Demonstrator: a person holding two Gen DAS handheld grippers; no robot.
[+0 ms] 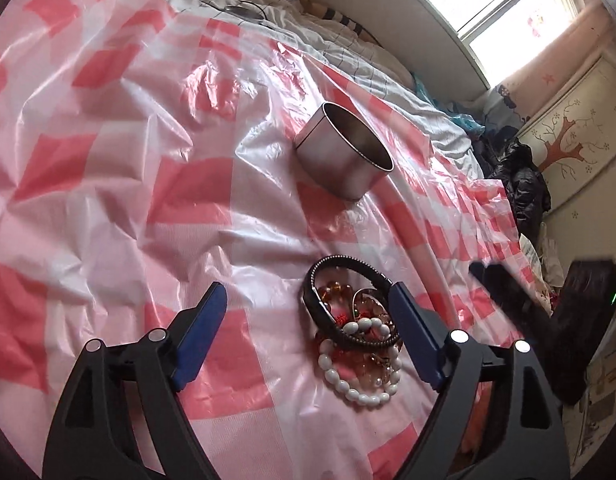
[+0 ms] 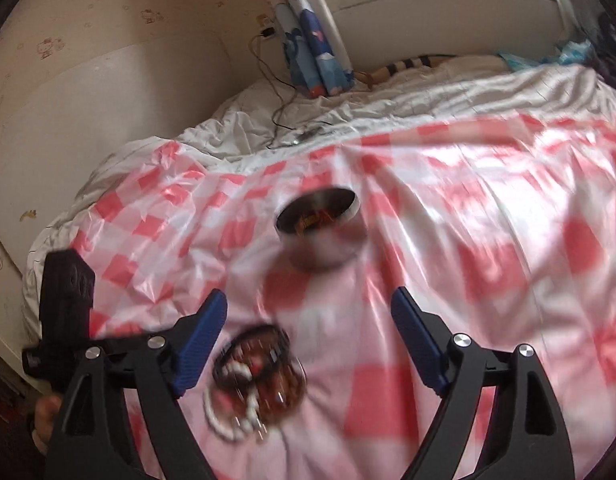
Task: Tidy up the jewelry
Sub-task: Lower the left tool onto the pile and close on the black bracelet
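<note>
A heap of jewelry (image 1: 354,344) lies on the pink-and-white checked plastic sheet (image 1: 147,184). It holds a black bangle, a white bead bracelet, amber beads and small red pieces. My left gripper (image 1: 308,296) is open just above the sheet, and the heap lies between its blue fingers, close to the right one. Beyond it stands a round metal tin (image 1: 344,152), open at the top. In the right wrist view my right gripper (image 2: 308,300) is open with nothing between its pads. The blurred heap (image 2: 255,368) lies by its left finger. The tin (image 2: 320,232) shows orange and red pieces inside.
The sheet covers a bed with rumpled white bedding (image 2: 388,112), and a cable (image 2: 279,92) lies on it near the wall. Dark clothes (image 1: 524,184) are piled at the bed's right edge. The left tool's black body (image 2: 67,296) stands at the right wrist view's left.
</note>
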